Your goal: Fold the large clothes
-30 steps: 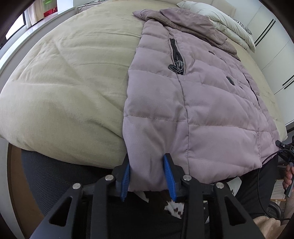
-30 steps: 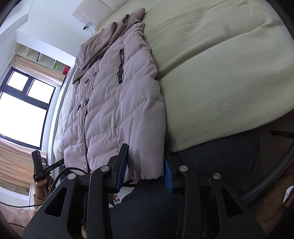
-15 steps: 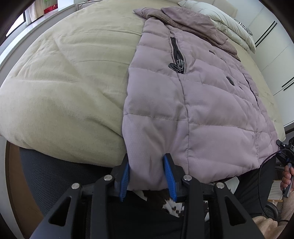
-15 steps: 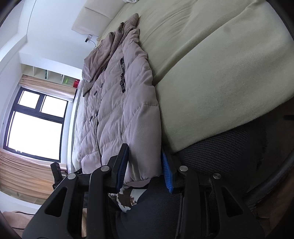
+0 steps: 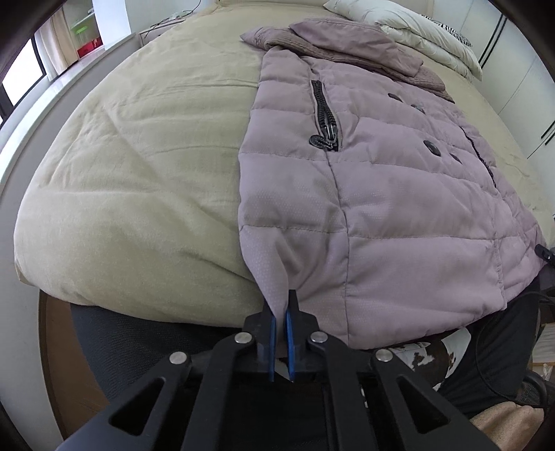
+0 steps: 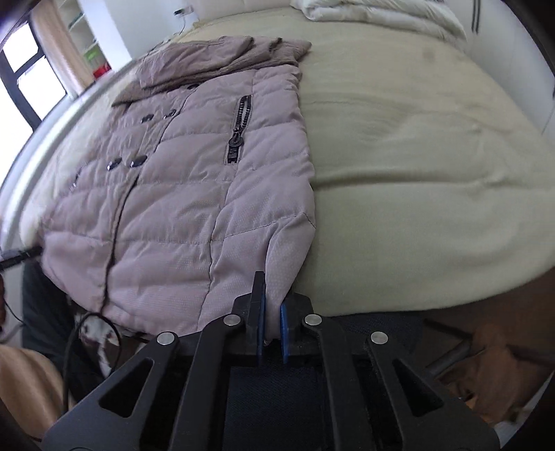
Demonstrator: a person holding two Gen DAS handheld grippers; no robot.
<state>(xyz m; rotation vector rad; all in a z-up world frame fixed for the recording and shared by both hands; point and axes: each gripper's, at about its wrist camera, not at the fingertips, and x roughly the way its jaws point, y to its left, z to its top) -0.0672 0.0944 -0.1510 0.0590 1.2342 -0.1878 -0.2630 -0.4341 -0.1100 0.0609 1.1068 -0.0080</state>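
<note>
**Both hem corners now pinched – jacket ready for the lift**

Change vs. half a sec ago: both grippers were set wide around the hem, fabric loose between the pads. Now both are clamped. The left gripper [image 5: 281, 314] is clenched on the hem corner of the puffer jacket [image 5: 381, 194]; cloth is drawn up into a tight peak between the blue pads [image 5: 289, 333]. The right gripper [image 6: 272, 312] is clenched likewise on the opposite hem corner, fabric bunched between its pads [image 6: 284, 324]. The right wrist view is also blurred and its angle is much rolled vs. before, so that hand is judged to be in motion already.

Jacket location: laid flat, front up, on the beige duvet [image 5: 138, 156], collar toward the pillows [image 5: 416, 27], hem hanging over the near bed edge.

Meaning for the task: grasp step is judged done; fold itself not yet begun, jacket body is undisturbed. Next likely: hem carried up and over toward the collar. Risk: slick, thick shell could slip from pads if pulled unevenly.
</note>
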